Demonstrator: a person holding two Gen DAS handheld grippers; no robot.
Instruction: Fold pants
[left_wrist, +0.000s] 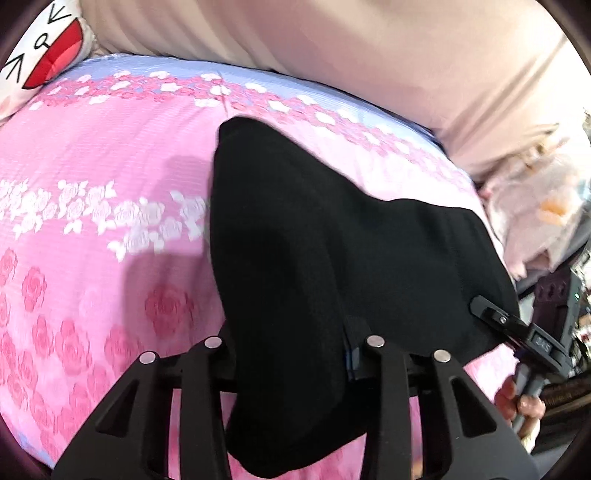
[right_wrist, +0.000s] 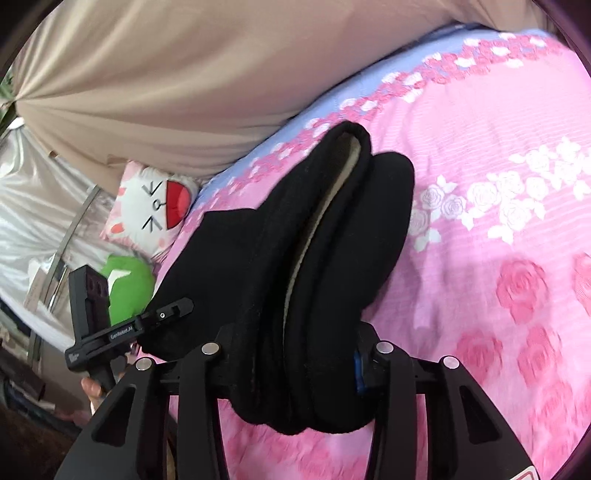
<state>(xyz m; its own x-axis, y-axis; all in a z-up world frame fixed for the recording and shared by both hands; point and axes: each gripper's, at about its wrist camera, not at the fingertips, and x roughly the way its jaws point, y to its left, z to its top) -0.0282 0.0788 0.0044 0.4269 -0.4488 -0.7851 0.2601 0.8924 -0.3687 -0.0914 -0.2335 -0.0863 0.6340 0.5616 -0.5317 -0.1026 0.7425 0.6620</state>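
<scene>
Pants (left_wrist: 332, 240), thick and soft, are sagging while we are pinching bunched layers with left gripper (left_wrist: 291, 354) and right gripper (right_wrist: 295, 354) closed.

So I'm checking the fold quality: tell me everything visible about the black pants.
The black soft-knit pants are bunched in thick layers, a pale lining showing between folds. Both the left gripper and the right gripper are clamped on them, holding them over the pink rose-print bedspread; whether they touch it is unclear.
</scene>
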